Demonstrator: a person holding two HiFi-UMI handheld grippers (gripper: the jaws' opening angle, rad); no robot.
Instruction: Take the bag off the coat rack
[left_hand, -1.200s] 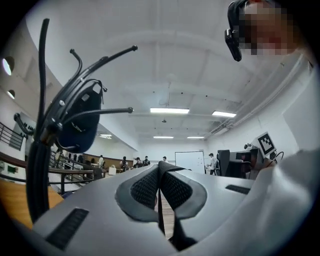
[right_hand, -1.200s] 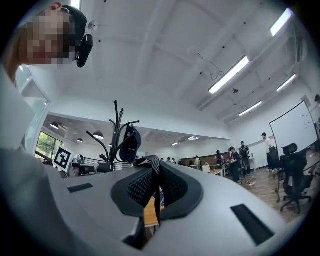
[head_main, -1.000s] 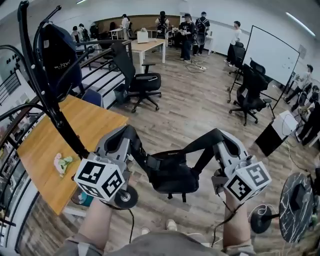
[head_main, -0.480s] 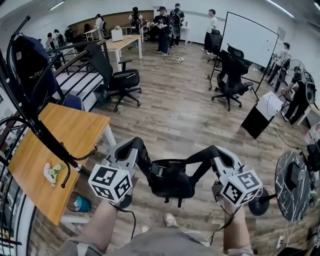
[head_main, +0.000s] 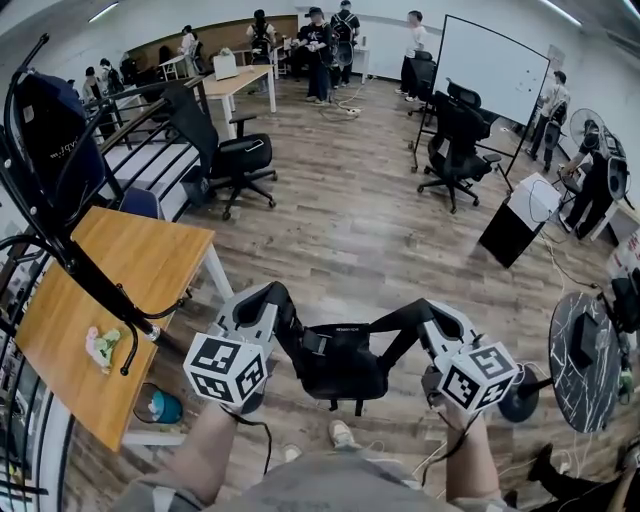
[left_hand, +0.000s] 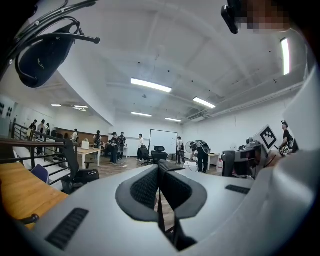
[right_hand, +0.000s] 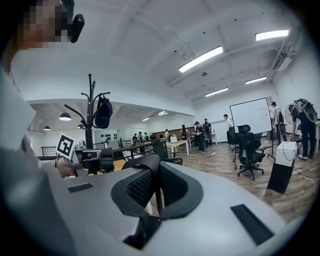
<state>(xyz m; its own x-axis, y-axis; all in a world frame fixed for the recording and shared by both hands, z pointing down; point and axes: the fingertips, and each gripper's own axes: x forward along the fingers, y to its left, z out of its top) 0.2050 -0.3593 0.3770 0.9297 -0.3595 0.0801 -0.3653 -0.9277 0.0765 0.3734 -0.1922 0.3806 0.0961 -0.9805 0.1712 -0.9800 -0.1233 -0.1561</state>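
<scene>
The dark bag (head_main: 45, 130) hangs high on the black coat rack (head_main: 85, 275) at the far left of the head view, well away from both grippers. It also shows as the bag (left_hand: 42, 55) in the left gripper view's upper left corner, and small as the bag (right_hand: 103, 114) on the rack (right_hand: 90, 120) in the right gripper view. My left gripper (head_main: 283, 302) and right gripper (head_main: 415, 314) are held low, side by side. Both are shut, the left (left_hand: 160, 167) and the right (right_hand: 159, 162), with nothing between the pads.
A wooden table (head_main: 110, 290) stands beside the rack with a small toy (head_main: 100, 346) on it. A black chair-like object (head_main: 340, 365) sits below, between the grippers. Office chairs (head_main: 225, 150) (head_main: 455, 140), a whiteboard (head_main: 495, 65) and people stand farther off.
In the head view the rack, bag and table have slid to the left and the room's right side has come into view. Both grippers stay shut, low and close together.
</scene>
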